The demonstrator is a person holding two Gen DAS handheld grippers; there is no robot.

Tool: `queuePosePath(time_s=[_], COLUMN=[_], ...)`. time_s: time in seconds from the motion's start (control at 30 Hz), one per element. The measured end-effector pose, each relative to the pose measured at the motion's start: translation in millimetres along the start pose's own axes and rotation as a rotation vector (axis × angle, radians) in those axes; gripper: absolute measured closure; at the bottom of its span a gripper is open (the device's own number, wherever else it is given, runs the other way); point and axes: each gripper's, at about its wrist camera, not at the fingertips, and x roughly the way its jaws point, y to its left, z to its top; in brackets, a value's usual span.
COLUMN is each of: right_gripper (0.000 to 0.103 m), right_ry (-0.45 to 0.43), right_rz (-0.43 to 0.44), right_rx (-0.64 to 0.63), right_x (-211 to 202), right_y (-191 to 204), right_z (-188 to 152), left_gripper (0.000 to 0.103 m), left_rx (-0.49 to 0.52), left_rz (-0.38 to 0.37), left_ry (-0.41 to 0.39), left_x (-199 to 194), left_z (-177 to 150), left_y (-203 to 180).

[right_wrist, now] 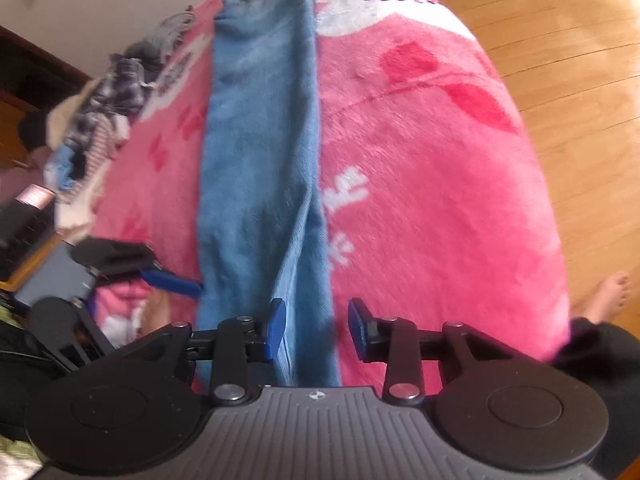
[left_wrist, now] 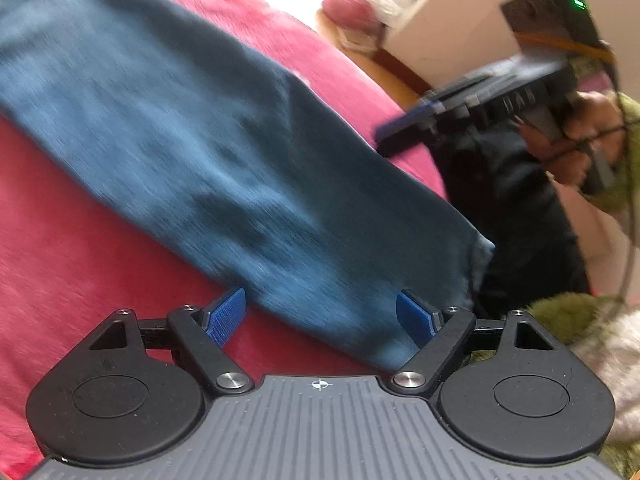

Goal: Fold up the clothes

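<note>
Blue garment [right_wrist: 260,160] lies as a long narrow strip on the pink blanket [right_wrist: 420,160] (motion-blurred). Left gripper [left_wrist: 320,316] and right gripper [right_wrist: 316,328] both gape, empty, at its near end, likely positioned to take hold.

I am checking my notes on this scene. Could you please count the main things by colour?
Blue: 1, the long blue garment
Pink: 1, the flowered pink blanket
Black with blue pads: 2, the left gripper and the right gripper
Total: 4
</note>
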Motion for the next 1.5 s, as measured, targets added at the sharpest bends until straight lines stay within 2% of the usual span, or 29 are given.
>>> queuePosePath(time_s=[0.07,0.27,0.47,0.57,0.77,0.83,0.9,0.93,1.03,1.13,1.27,1.33,1.5], right_gripper=[0.058,0.058,0.059,0.060,0.069,0.076,0.092,0.094,0.096,0.096,0.096,0.096,0.096], right_ry=[0.026,0.103,0.181,0.265,0.366,0.389,0.396,0.392,0.350,0.275,0.157,0.097,-0.011], right_rz=[0.031,0.125,0.219,0.234,0.226,0.219,0.228,0.245,0.329,0.416,0.529,0.570,0.654], right_rx=[0.020,0.081,0.142,0.119,0.068,0.049,0.044,0.047,0.048,0.057,0.060,0.071,0.205], right_x=[3,13,23,28,36,37,38,36,26,12,2,3,26], right_y=[-5,-19,-33,-29,-17,-15,-13,-12,-1,12,28,32,24], right_z=[0,-1,-2,-7,-11,-11,-11,-11,-8,3,34,52,90], left_gripper=[0.020,0.020,0.020,0.020,0.020,0.020,0.020,0.022,0.028,0.028,0.025,0.024,0.023], left_rx=[-0.029,-0.076,-0.070,-0.065,-0.024,-0.003,0.008,0.012,-0.033,-0.125,-0.239,-0.283,-0.355], left_rz=[-0.032,-0.086,-0.128,-0.154,-0.212,-0.231,-0.235,-0.236,-0.282,-0.330,-0.374,-0.345,-0.176], left_ry=[0.009,0.009,0.018,0.032,0.082,0.103,0.101,0.098,0.052,-0.033,-0.214,-0.306,-0.491], left_x=[4,10,15,18,26,31,34,35,29,14,-26,-50,-100], left_z=[-1,0,1,1,1,1,1,1,-1,-3,-7,-11,-22], left_y=[5,13,9,10,10,7,7,7,18,39,71,86,115])
